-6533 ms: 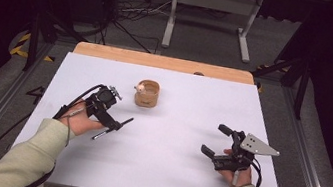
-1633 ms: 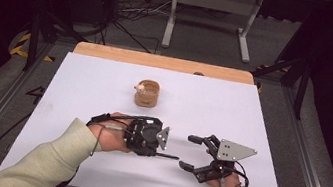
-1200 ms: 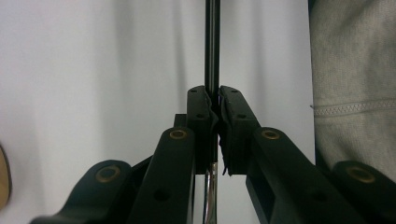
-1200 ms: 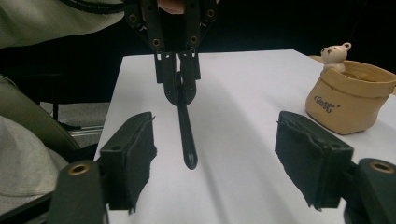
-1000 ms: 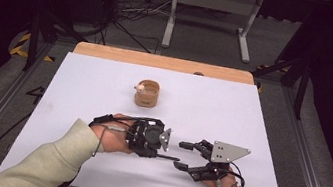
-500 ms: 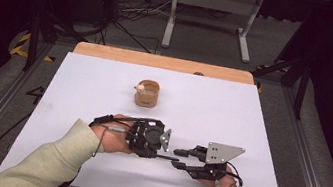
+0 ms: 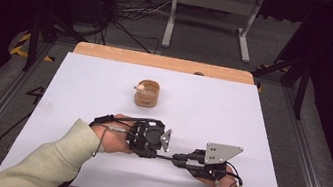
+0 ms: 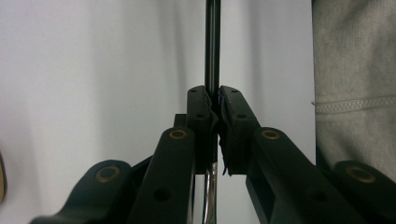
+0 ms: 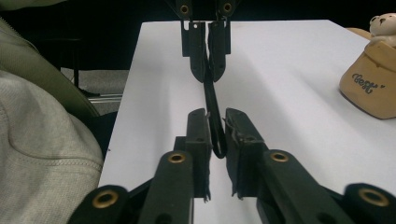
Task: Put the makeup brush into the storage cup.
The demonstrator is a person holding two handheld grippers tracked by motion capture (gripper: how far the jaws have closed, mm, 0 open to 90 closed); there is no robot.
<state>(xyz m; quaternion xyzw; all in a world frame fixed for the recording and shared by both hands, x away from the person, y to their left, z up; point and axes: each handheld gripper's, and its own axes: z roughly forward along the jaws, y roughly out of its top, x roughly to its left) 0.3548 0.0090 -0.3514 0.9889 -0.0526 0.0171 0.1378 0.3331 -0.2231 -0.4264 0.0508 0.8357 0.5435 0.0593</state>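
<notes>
item: thin black pen (image 7: 168,157), held level between your two grippers, lower centre of the high view.

your left gripper (image 7: 161,149) is clamped tight on one end; your right gripper (image 7: 179,160) brackets the other end, jaws nearly closed, contact uncertain. likely light, stiff, smooth and prone to twist: grip mid-pad, squarely. wooden cup (image 7: 147,93) stands well apart, upper centre.

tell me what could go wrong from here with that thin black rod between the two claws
1. The left claw is shut on the thin black rod, while the right claw only flanks its end; releasing now could drop it onto the white table.
2. Closing off-centre might knock the rod askew.
</notes>
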